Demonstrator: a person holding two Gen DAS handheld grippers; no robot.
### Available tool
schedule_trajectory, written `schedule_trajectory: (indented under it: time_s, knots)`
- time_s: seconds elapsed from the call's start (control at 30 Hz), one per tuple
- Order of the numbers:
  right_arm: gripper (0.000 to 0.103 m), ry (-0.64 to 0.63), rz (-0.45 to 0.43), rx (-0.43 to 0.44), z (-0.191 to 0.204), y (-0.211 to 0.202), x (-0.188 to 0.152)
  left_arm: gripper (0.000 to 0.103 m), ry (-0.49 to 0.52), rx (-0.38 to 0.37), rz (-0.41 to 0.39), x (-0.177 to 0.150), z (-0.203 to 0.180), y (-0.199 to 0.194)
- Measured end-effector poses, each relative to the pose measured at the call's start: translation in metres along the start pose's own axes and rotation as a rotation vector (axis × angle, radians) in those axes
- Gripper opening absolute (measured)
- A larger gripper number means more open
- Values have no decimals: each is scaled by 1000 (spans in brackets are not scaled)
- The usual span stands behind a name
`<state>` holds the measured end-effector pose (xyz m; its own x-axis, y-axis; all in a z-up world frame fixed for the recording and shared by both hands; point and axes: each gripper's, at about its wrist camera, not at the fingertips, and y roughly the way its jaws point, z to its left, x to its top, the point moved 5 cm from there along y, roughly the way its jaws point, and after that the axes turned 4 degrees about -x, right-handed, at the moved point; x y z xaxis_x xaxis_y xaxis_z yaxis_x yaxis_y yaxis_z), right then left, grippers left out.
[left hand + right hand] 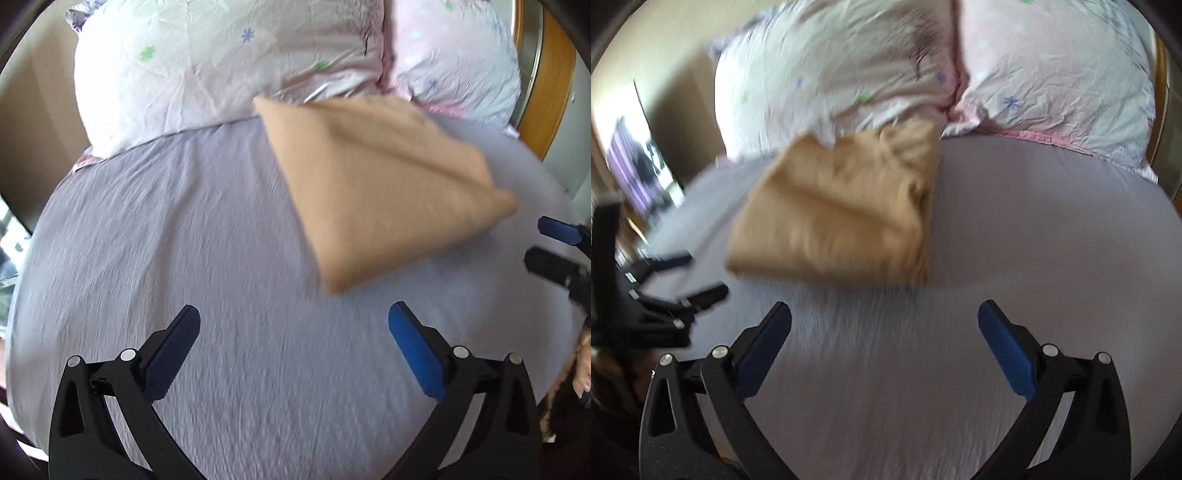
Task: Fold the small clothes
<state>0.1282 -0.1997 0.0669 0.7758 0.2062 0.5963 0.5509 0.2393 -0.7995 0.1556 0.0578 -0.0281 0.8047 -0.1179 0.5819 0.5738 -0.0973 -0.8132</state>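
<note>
Tan soft-knit folded garment point(384, 184), left wrist view: it lies on the pale lilac crinkled bedsheet point(184, 240), a compact, roughly four-sided bundle with its far corner touching the white flower-print pillows point(221, 66) at the head of the bed. Judged light, limp and not slippery; layers would slide apart if lifted by one ply, so the best hold looks like the thick near corner, pinching through all layers. The left gripper point(293, 321) hangs over bare sheet with jaws spread wide, nothing between them; the bundle sits ahead and to the right of it, near corner close to the fingertips but apart. At the right edge the right gripper point(554, 243) shows its blue and black fingers parted, just beside the bundle's right corner, not touching as far as blur allows. Right wrist view: the same garment point(838, 218) lies ahead and left of centre, its folded edge facing the camera, rumpled plies visible along the right side, top tucked against the pillows point(923, 74). The right gripper point(884, 321) is wide open and empty, the near edge just beyond its fingertips. The left gripper point(683, 284) appears at left, blurred, over the sheet point(1034, 221).
</note>
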Motion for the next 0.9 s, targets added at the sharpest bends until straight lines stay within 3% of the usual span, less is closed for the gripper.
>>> schedule_trajectory:
  time_s: [0.13,0.37,0.9]
  knots:
    - [101,-48,27,-57,11,15,-22,102,4,37,25,-12,5,5]
    - [101,-77,70,-107,19,28,-31,102,-36,-2,13,-21,12,7]
    - [101,-54,64,-105,17,29,-37,102,-17,-15,-26,-25,10,4]
